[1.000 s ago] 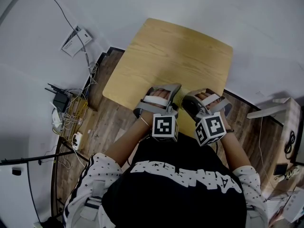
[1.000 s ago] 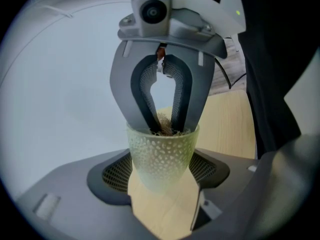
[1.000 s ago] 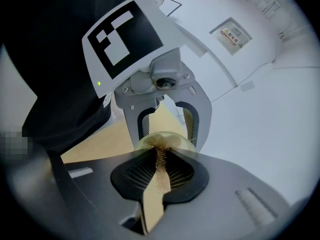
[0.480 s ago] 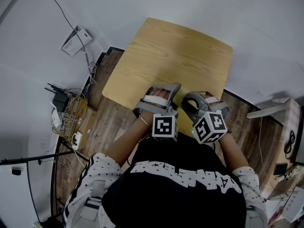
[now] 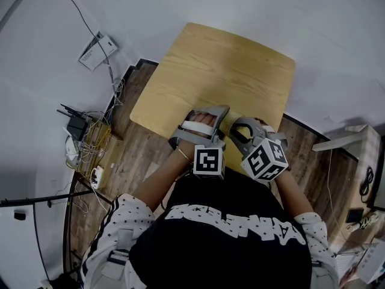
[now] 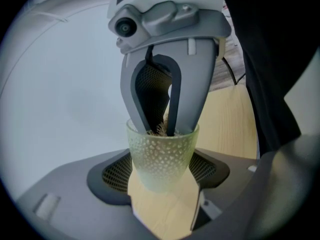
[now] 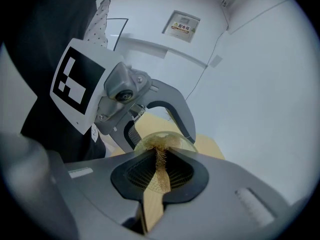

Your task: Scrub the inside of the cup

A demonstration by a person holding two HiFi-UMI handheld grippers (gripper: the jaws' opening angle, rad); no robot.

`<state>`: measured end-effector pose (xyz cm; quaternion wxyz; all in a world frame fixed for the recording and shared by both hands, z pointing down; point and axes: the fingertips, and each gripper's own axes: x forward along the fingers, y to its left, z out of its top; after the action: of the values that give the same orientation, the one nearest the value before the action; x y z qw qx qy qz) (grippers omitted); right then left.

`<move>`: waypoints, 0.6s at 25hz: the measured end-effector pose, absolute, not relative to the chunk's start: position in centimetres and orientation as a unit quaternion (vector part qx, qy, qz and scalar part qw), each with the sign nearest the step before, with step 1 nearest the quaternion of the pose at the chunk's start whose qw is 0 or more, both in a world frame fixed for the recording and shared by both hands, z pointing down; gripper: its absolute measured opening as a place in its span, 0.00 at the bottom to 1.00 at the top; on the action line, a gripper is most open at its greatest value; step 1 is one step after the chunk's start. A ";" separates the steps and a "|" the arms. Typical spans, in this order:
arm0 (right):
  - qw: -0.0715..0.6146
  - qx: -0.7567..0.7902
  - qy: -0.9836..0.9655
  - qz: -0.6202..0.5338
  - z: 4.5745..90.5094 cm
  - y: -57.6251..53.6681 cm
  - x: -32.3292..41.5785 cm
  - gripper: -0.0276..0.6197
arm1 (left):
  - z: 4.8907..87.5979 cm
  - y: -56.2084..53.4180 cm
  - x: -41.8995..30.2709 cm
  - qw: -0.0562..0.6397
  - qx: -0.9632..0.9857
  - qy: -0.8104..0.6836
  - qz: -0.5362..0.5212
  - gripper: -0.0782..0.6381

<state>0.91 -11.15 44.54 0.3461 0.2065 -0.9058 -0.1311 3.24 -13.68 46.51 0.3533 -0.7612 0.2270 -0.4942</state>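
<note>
Scrubbing seems under way: left gripper [image 6: 161, 181] jaws clamp the pale-green dimpled translucent cup [image 6: 161, 154]; right gripper [image 7: 159, 176] jaws pinch a golden fibrous scrubber [image 7: 161, 156] inside it.

Wooden table [image 5: 222, 71], cables [image 5: 96, 138] (and router [image 5: 77, 127]) beside.

Dimpled frosted cup [image 6: 161, 156], wood-grain table [image 5: 222, 71]

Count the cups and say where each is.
1: the cup is clamped by the left gripper, and the right gripper holds a scrubber inside it. Others could hide behind the grippers.
</note>
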 end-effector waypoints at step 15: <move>0.240 0.247 -0.936 0.074 44.2 -11.2 0.8 0.13 | 47.1 -13.0 2.8 0.362 -0.752 0.223 -0.503 0.61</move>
<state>0.77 -11.22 44.15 0.2397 0.2466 -0.9361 0.0743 2.78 -13.04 47.13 0.3618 -0.7524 0.2234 -0.5031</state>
